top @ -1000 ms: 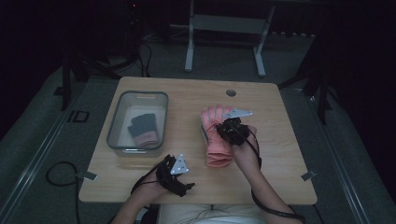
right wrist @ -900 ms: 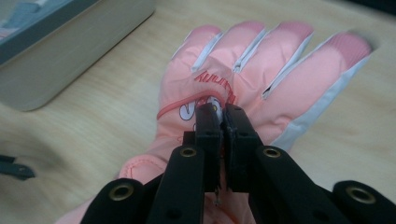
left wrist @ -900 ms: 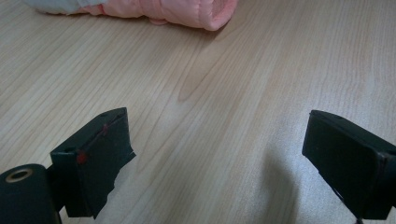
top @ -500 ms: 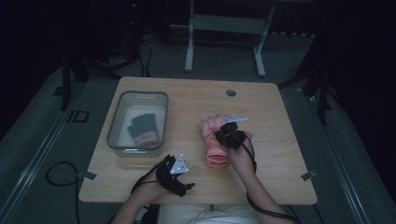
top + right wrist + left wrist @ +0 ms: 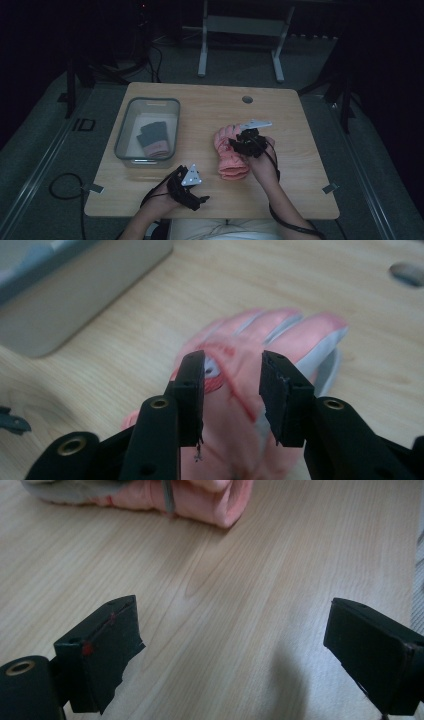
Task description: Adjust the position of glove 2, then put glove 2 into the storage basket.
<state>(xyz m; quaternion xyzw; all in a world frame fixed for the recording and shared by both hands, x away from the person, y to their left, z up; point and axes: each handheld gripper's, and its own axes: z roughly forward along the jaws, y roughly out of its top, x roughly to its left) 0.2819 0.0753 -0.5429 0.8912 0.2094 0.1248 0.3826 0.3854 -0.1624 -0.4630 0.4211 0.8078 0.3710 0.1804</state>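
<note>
While you hold both tools over the table (image 5: 300, 165):
Bin (image 5: 125, 135): left of the pink glove, holding a dark glove (image 5: 152, 137).
Pink glove (image 5: 230, 155): flat mid-table, fingers blurred.
Right gripper (image 5: 232, 385): jaws just opened, narrow gap over the glove, nothing pinched.
Left gripper (image 5: 240, 645): wide, empty, glove cut off beyond.

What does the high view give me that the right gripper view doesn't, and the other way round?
High view alone: the left hand-held gripper near the table's front edge, and a dark glove lying inside the clear bin.
Right gripper view alone: the right hand-held gripper close up; its jaws have just been opening and stand apart over the pink glove, not pressing it.
Both: the pink glove flat on the wooden table, the bin beside it, and the round hole in the tabletop.
</note>
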